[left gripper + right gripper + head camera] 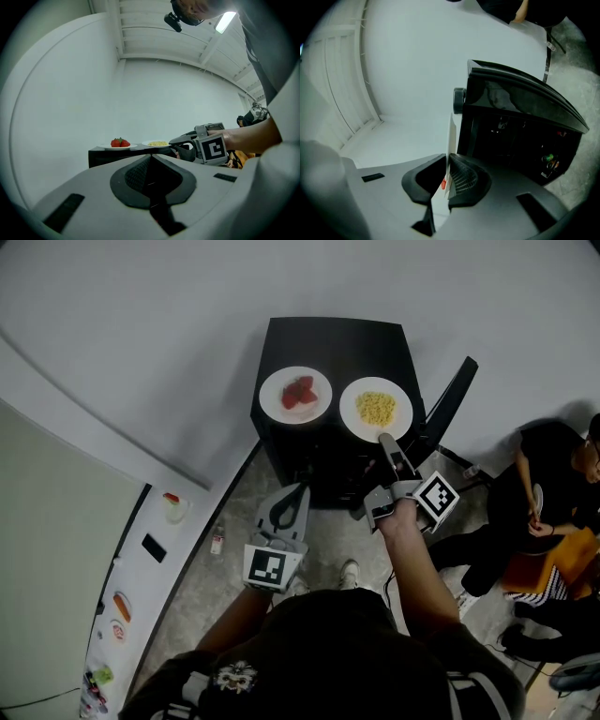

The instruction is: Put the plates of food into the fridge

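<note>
Two white plates sit on a black cabinet (337,338): one with strawberries (295,394) on the left, one with yellow food (375,409) on the right. My right gripper (384,440) is at the near rim of the yellow plate, shut on it. In the right gripper view the thin white rim (451,136) stands edge-on between the pads of the right gripper (447,164). My left gripper (300,488) hangs lower, in front of the cabinet, shut and holding nothing. The left gripper view shows its closed tips (151,159), with both plates (119,143) (157,144) beyond them.
A white fridge face with magnets (122,606) stands at the lower left. A black chair (450,399) leans beside the cabinet's right side. A person sits on the floor at the right (534,493). The cabinet's dark open front (515,136) holds small items.
</note>
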The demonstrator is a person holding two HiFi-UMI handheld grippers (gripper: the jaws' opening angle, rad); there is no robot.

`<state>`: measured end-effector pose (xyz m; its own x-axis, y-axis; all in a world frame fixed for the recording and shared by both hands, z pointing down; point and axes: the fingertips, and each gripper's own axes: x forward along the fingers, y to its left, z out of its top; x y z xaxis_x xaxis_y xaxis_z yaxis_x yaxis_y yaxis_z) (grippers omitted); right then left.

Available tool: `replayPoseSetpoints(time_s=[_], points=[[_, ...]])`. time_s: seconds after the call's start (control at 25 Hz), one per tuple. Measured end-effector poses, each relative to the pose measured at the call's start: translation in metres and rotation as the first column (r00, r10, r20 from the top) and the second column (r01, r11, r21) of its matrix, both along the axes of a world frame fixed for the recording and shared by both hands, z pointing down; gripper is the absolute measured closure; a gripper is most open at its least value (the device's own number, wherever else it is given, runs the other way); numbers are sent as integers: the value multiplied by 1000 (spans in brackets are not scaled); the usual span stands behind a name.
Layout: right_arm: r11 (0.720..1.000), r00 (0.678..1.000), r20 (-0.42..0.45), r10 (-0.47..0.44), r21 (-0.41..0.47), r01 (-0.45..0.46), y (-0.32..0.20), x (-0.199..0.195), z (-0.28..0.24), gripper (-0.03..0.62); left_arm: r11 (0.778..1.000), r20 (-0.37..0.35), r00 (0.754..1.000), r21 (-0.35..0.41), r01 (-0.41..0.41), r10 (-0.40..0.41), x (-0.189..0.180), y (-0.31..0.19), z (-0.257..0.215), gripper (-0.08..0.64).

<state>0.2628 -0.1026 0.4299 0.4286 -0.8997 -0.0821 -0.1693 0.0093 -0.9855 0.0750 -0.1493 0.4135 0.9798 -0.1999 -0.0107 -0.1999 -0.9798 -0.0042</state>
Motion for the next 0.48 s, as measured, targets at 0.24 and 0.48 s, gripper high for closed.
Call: replayPoseSetpoints(time_s=[0.24, 0.48], points=[[999, 999, -24, -23, 36, 24, 29, -36, -14, 551, 1000, -3, 1000, 4, 2, -2, -14, 14, -1, 537], [997, 998, -25, -54, 46, 55, 41, -69, -18, 552, 1000, 7, 1000, -21, 10, -10, -21, 12, 5, 537]])
